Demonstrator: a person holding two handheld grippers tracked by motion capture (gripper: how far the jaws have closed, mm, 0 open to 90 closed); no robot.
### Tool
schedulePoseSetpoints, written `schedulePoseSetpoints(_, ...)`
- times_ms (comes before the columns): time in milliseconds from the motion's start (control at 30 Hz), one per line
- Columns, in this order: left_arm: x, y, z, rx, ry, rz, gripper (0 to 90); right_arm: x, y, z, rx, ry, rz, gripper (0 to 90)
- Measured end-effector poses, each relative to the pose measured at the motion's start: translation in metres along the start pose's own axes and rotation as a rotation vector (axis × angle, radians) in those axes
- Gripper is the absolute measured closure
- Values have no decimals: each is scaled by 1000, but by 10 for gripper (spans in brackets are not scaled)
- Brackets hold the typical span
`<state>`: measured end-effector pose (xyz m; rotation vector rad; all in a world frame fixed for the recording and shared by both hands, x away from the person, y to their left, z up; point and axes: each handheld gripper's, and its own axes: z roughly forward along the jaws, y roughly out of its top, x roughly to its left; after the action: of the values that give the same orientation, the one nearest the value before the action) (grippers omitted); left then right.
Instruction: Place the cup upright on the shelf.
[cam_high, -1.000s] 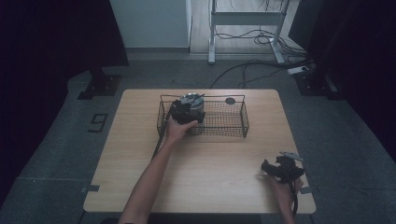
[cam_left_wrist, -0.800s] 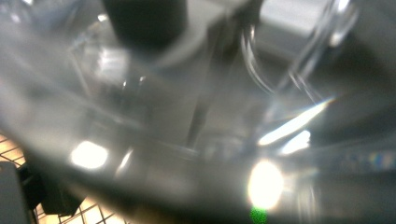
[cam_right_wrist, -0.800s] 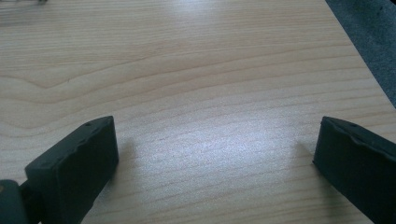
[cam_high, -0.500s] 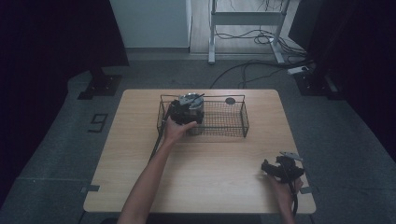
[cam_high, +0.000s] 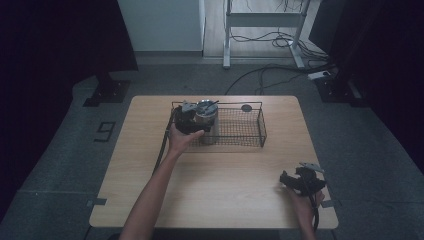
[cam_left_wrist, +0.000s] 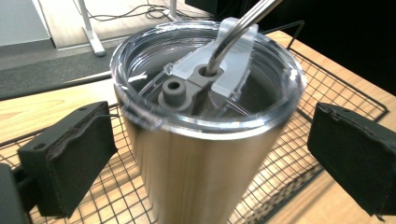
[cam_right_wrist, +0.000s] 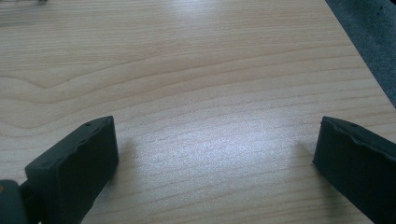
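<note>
Over on the left, my left gripper (cam_left_wrist: 205, 163) had its jaws wide apart around the steel tumbler (cam_left_wrist: 205, 140) standing in the wire basket (cam_high: 240, 131), not squeezed yet; right gripper (cam_right_wrist: 210, 172) sat spread, empty, over bare table (cam_right_wrist: 196, 70)

Steel tumbler (cam_left_wrist: 205, 158), upright in the left end of the wire basket (cam_high: 250, 131) at the table's far side. Clear lid (cam_left_wrist: 205, 74) pressed on, metal straw (cam_left_wrist: 243, 21) poking through the lid slot and leaning off to one side. Brushed, slightly tapered body.
</note>
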<state>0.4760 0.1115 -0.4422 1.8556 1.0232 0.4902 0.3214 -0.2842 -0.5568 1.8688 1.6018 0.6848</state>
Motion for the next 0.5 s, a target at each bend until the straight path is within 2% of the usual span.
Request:
schedulePoseSetpoints(233, -1, -5, -17, 10, -2, 9, 40, 0, 0, 0, 0, 0, 0, 0)
schedulePoseSetpoints(367, -1, -12, -30, 10, -27, 20, 68, 0, 0, 0, -1, 0, 1, 0)
schedulePoseSetpoints(500, -4, -20, -37, 46, -9, 27, 129, 0, 0, 0, 0, -1, 0, 0)
